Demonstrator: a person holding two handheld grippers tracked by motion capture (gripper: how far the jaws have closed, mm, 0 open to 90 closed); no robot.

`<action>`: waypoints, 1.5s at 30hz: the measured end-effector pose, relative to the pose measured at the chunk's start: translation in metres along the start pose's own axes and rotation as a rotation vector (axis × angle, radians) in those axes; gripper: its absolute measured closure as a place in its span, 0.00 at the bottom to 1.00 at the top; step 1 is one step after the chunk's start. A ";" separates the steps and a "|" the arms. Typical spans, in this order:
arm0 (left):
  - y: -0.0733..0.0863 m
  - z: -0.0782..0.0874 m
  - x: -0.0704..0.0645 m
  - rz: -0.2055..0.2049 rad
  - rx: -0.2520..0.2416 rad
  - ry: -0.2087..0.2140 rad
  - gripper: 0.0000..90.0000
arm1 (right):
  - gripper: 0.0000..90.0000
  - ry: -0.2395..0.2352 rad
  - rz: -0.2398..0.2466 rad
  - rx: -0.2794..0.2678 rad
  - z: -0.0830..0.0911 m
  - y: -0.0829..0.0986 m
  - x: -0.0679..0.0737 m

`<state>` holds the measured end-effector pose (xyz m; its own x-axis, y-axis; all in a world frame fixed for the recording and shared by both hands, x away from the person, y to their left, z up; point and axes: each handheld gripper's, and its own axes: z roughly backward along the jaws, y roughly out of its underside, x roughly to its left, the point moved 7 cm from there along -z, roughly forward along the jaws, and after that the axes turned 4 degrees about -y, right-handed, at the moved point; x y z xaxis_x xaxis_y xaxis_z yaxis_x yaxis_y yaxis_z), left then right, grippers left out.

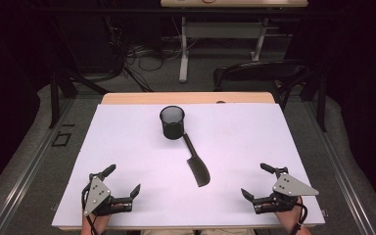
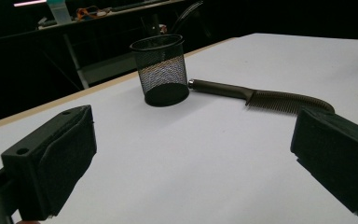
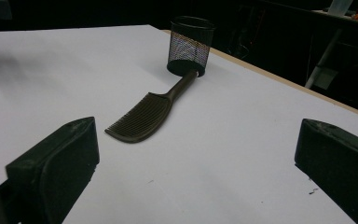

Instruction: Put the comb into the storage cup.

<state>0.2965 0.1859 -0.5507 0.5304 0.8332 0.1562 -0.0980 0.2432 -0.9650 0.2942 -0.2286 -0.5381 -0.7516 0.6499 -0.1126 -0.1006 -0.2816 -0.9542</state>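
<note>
Both tools, the left tool (image 1: 121,180) and the right tool (image 1: 258,181), sit spread open and empty at the counter's (image 1: 127,147) near edge, likely readying for the comb (image 1: 198,167) lying mid-counter, its handle touching the mesh cup (image 1: 172,121) toward the far edge

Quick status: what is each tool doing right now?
Left tool: open, holding nothing.
Right tool: open, holding nothing.

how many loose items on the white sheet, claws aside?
2: a black mesh pen cup standing upright toward the far middle, and a dark comb lying flat just nearer, handle end at the cup's base. Cup's inside can't be checked.
</note>
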 end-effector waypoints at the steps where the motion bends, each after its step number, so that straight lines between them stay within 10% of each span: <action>1: 0.000 0.000 0.000 0.002 0.001 -0.002 0.00 | 0.00 0.000 0.000 0.000 0.000 0.000 0.000; 45: -0.002 -0.009 0.000 -0.015 0.003 0.005 0.00 | 0.00 -0.073 -0.051 0.208 -0.069 -0.003 -0.009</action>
<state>0.3044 0.1805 -0.5511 0.5359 0.8271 0.1698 -0.0921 0.2572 -0.9620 0.3462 -0.1852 -0.5535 -0.7863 0.6166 -0.0382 -0.2664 -0.3942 -0.8796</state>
